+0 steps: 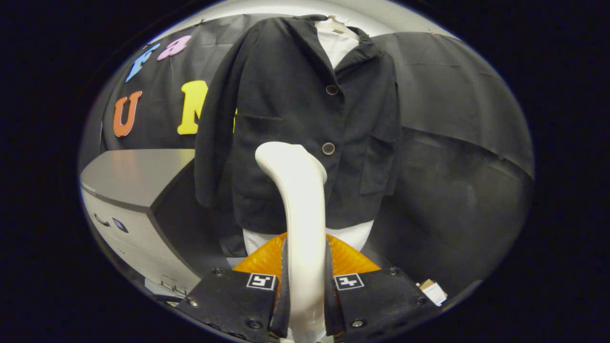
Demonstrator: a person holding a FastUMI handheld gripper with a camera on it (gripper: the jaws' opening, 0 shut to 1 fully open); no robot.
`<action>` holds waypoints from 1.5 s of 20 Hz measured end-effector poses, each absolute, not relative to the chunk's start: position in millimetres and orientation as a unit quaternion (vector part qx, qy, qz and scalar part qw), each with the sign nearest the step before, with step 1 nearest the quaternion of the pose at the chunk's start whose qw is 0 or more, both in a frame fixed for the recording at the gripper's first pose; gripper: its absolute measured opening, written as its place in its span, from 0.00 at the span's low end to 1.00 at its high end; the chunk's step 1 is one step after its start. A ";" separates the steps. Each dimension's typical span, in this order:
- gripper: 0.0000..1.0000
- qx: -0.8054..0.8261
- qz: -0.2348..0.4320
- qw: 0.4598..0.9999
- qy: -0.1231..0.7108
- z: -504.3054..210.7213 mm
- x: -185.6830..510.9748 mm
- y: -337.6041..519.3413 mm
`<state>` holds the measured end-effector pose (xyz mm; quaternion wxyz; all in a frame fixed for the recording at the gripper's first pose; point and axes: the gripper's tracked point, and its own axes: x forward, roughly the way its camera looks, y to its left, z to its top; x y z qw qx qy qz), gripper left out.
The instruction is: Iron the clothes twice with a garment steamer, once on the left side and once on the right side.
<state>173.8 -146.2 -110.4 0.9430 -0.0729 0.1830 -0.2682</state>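
Tool (305, 286): clenched on the steamer (300, 209), one finger pressing each side of its pale handle, which stands upright between them.

Steamer: cream-white, slim handle rising from between the fingers and curving at the top into a rounded head. The head sits in front of the lower half of the jacket (305, 109), just left of the lower button (328, 148); whether it touches the cloth cannot be told.

Jacket: black, hanging upright beyond the fingers, front closed, two round buttons down the middle, the upper button (331, 89) above the steamer's head. A patch pocket (376, 164) lies on the side to the right of the buttons. One sleeve (214, 128) hangs down at the left.

White form (338, 43): shows at the open collar and again below the jacket's hem.

Orange part (348, 259): ribbed and translucent, fanned out just ahead of the fingers, behind the steamer's handle.

Grey cabinet (128, 181): flat-topped, to the left of the jacket, with a handle on its front.

Small card tag (432, 290): lying low, beside the right finger.
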 end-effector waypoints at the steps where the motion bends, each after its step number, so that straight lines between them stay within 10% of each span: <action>1: 0.31 -0.071 -0.270 0.942 0.186 -115.3 172.3 -147.3; 19: 0.31 -0.076 -0.269 0.927 0.249 -211.1 152.4 -153.0; 30: 0.31 -0.050 -0.294 0.946 0.124 -71.1 119.6 -168.6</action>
